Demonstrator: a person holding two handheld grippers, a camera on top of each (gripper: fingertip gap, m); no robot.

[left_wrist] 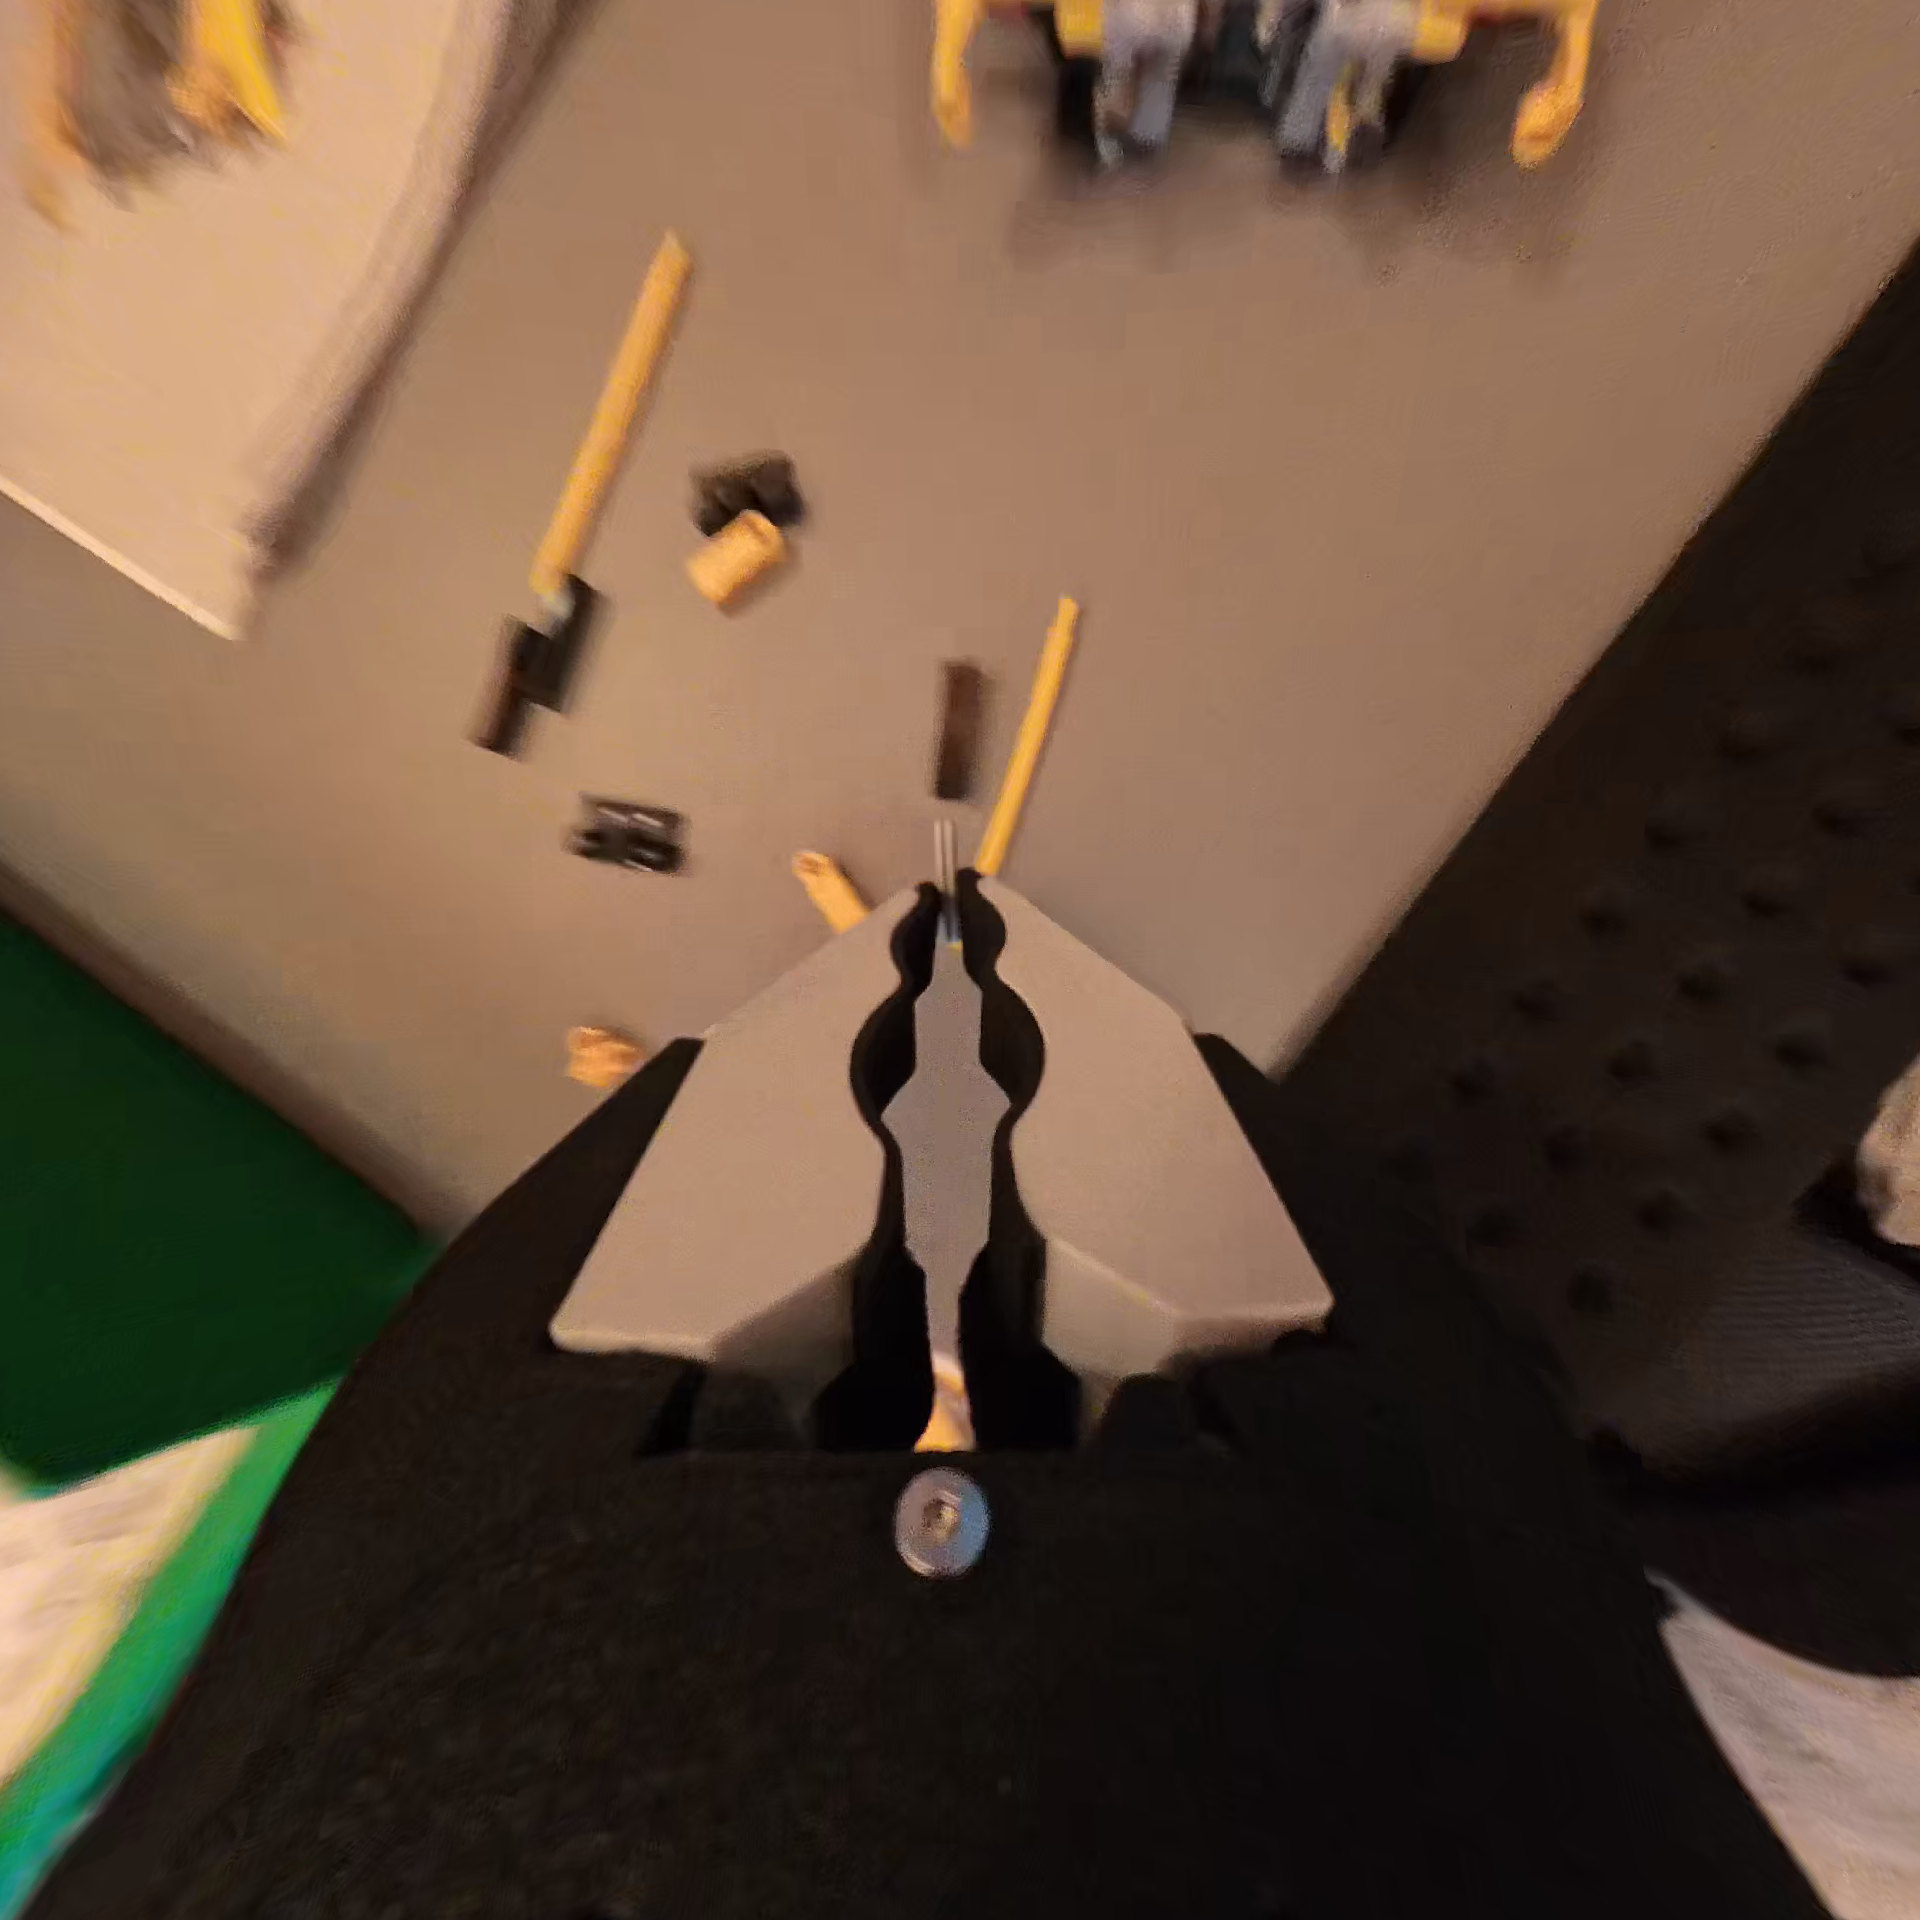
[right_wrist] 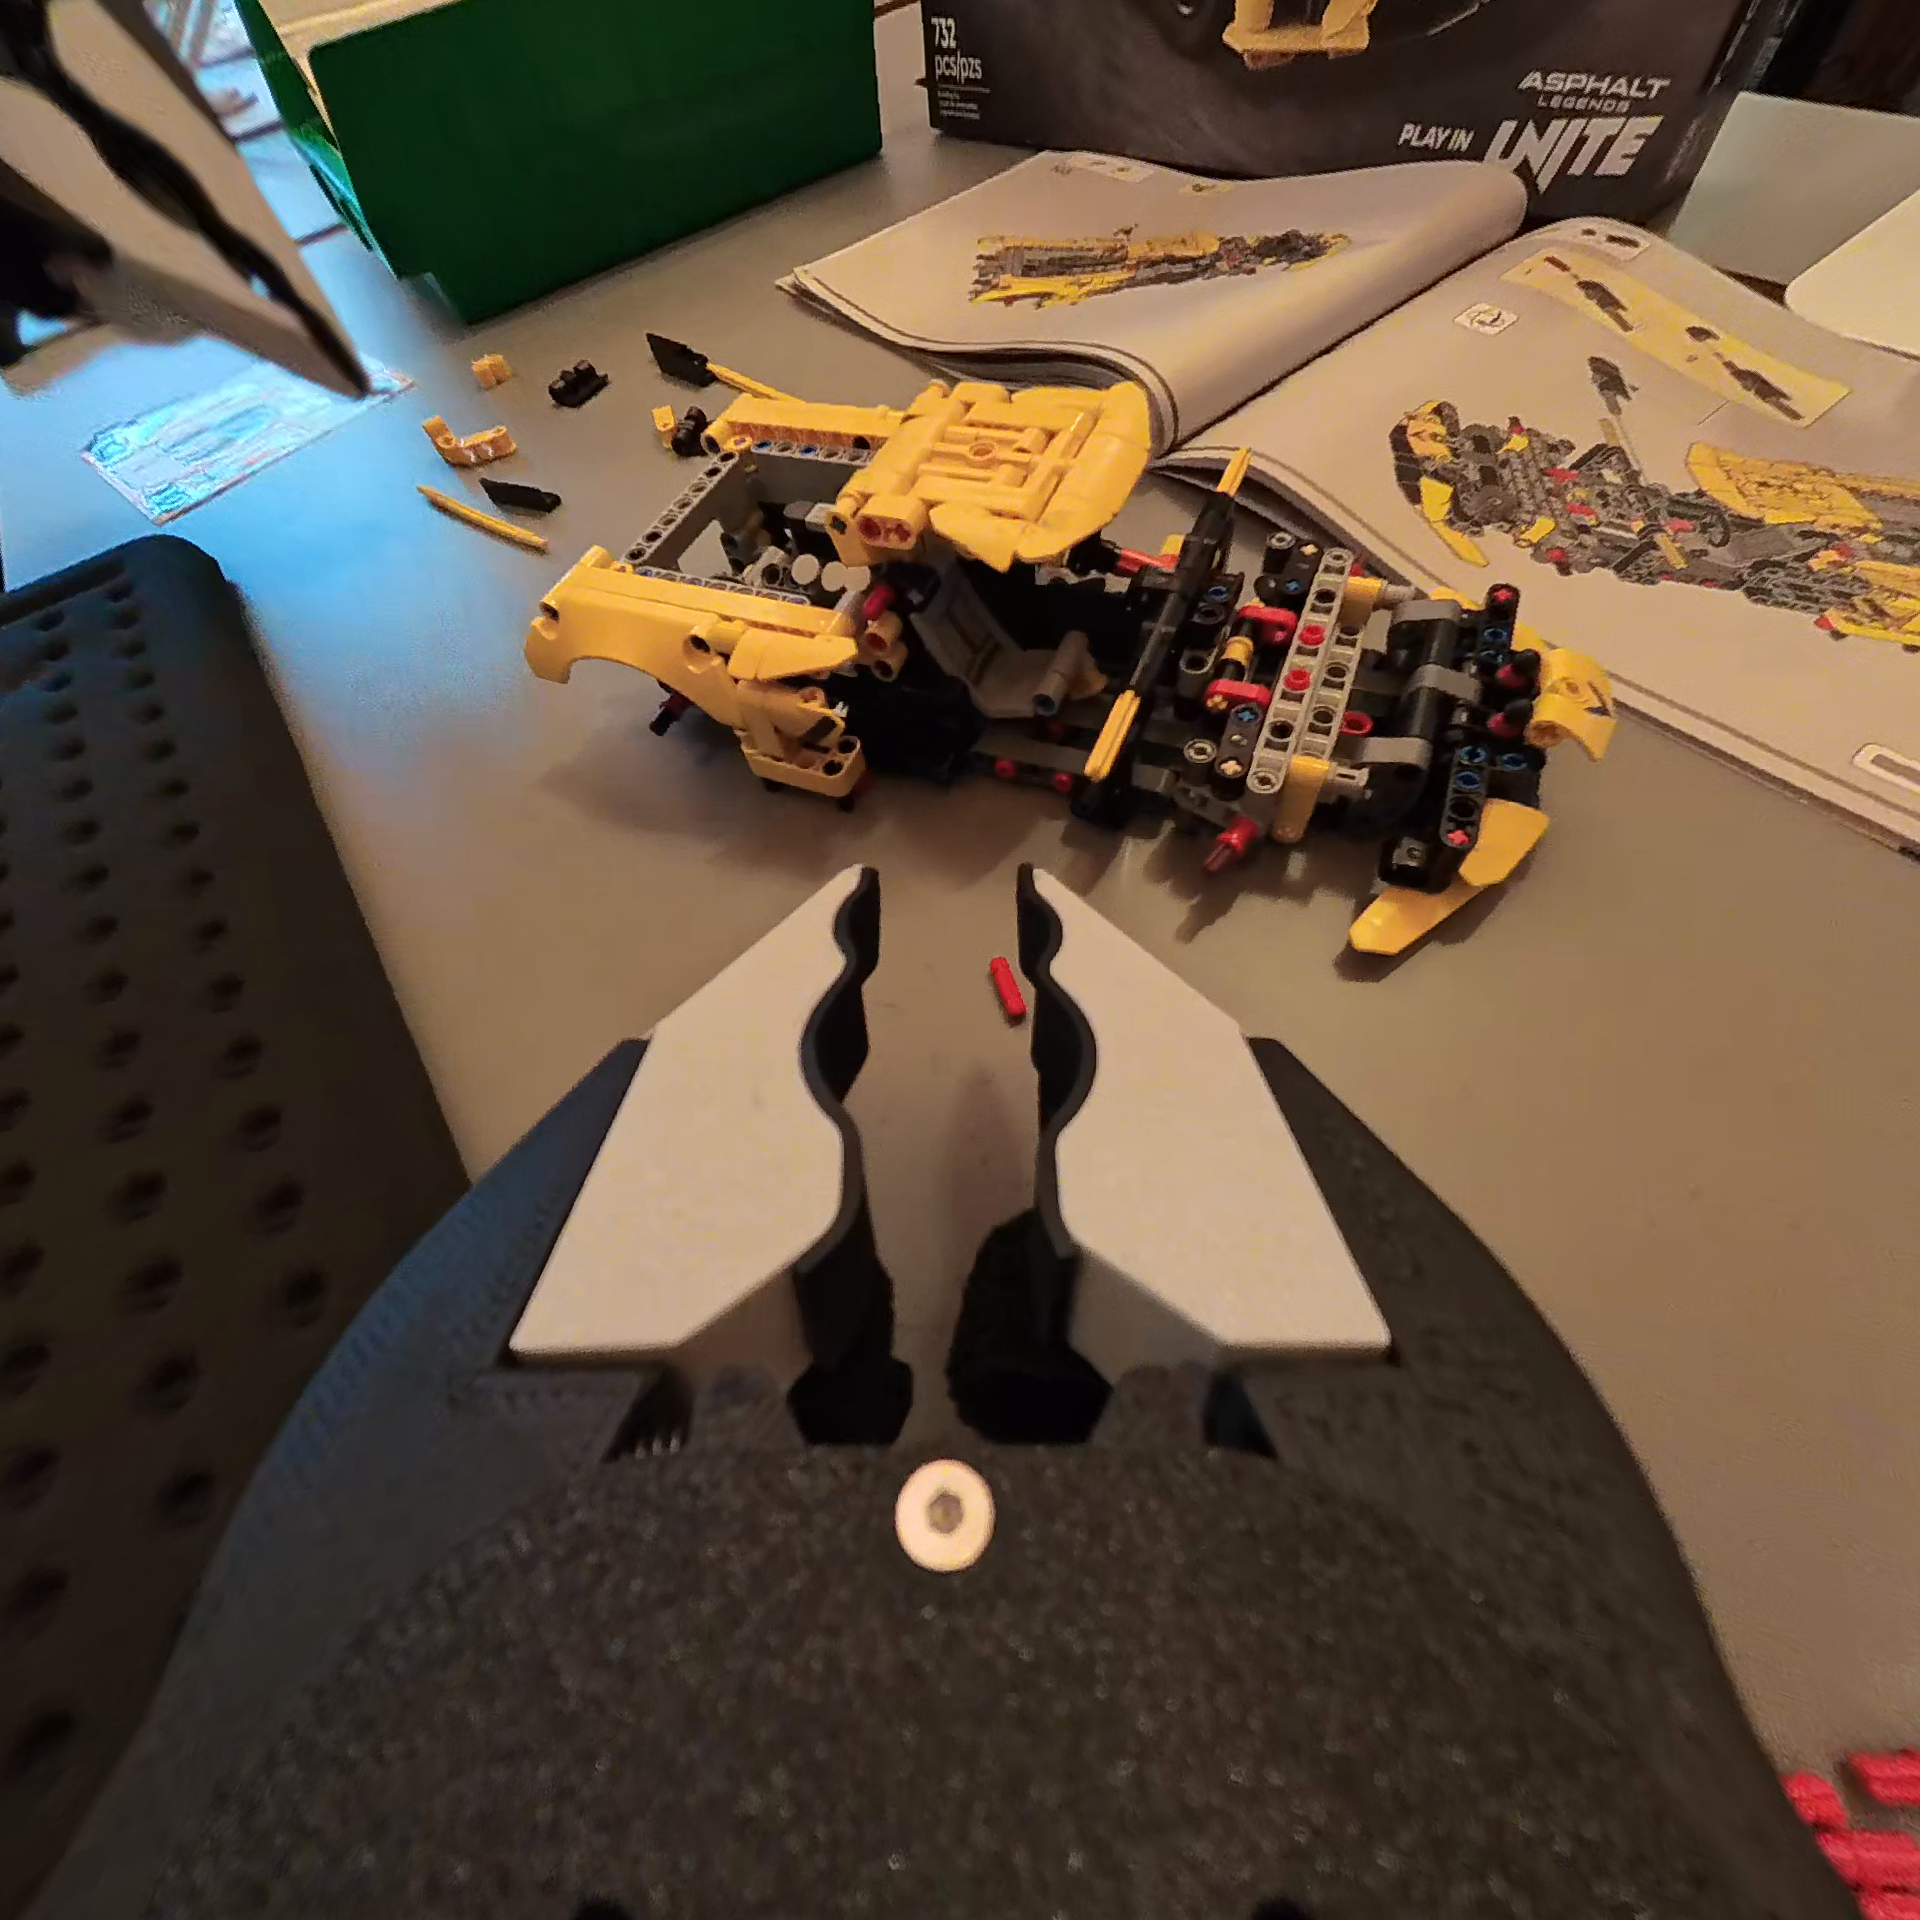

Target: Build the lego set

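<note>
grey desk [right_wrist: 623,935] carries a half-built yellow and black lego car [right_wrist: 1039,644], lying beside an open manual [right_wrist: 1351,343] with a dark box [right_wrist: 1351,94] and a green bin [right_wrist: 582,145] behind. loose yellow and black pieces [right_wrist: 488,457] lie scattered left of the car. right gripper [right_wrist: 948,883] hovers low before the car, its fingers apart and empty, a small red pin [right_wrist: 1006,985] on the desk between them. left gripper [left_wrist: 945,894] has its fingers pinched on a thin grey pin [left_wrist: 943,847] above blurred loose parts, a yellow rod [left_wrist: 1029,738] just beside the tips.
</note>
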